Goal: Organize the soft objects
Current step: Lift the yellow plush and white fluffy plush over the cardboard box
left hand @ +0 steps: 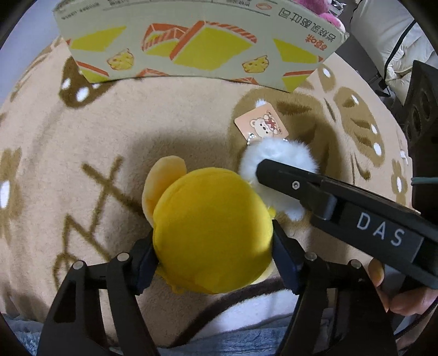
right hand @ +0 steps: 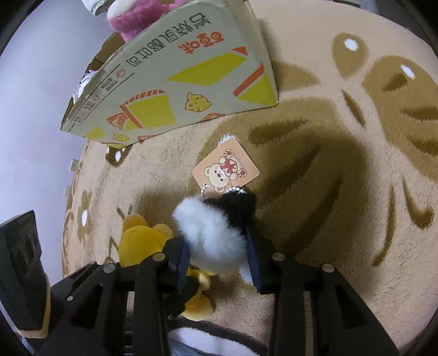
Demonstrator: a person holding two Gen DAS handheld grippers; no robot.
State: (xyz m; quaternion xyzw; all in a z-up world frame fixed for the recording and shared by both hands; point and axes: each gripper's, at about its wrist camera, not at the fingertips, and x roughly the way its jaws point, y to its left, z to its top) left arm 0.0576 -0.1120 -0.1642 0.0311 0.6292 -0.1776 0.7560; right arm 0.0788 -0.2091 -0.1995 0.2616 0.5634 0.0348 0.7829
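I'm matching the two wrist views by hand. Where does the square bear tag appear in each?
Left wrist: the bear tag lies right of centre on the rug, just above the white fluffy toy.
Right wrist: the tag lies at centre, just above that toy.
Shared landmark: the printed cardboard box.

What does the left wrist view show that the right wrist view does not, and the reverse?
Only the left wrist view shows the left claw closed on the yellow plush, seen whole, and the right claw's black arm lettered DAS. Only the right wrist view shows the right claw gripping the white fluffy toy, and that toy's black part. Both show the printed cardboard box, the bear tag, a pink plush in the box, and the tan patterned rug.
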